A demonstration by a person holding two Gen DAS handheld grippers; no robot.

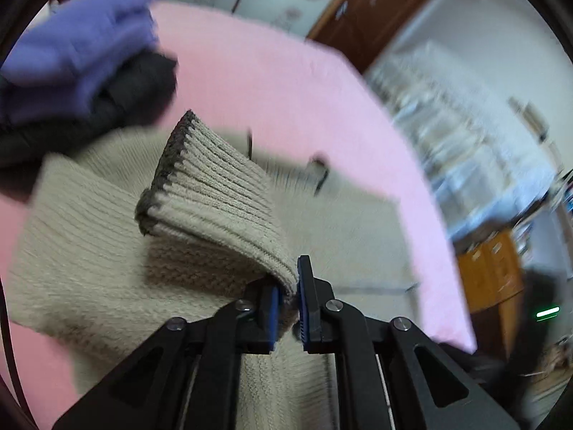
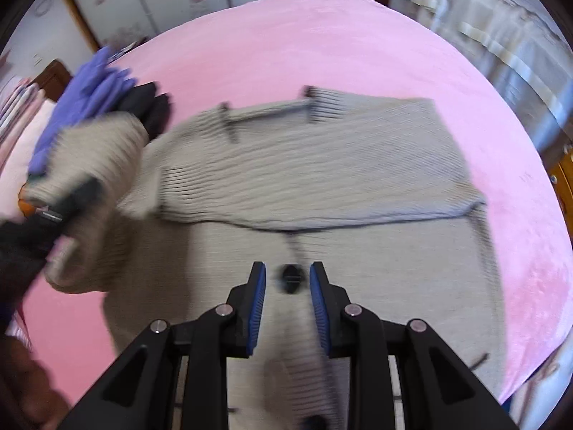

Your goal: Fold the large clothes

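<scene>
A beige knit cardigan (image 2: pixel 322 165) with dark trim lies spread on a pink bedcover (image 2: pixel 322 43). My left gripper (image 1: pixel 288 297) is shut on the ribbed sleeve cuff (image 1: pixel 211 197) and holds it lifted above the garment. In the right wrist view the lifted sleeve (image 2: pixel 96 165) shows at the left, blurred, with the left gripper at its end. My right gripper (image 2: pixel 288 286) is open and empty, hovering over the cardigan's front, with a dark button (image 2: pixel 290 276) showing between its fingertips.
A pile of purple and black clothes (image 1: pixel 82 61) lies at the far left of the bed; it also shows in the right wrist view (image 2: pixel 107 89). Wardrobe doors (image 2: pixel 161 0) stand behind the bed. A wooden cabinet (image 1: pixel 494 268) stands to the right.
</scene>
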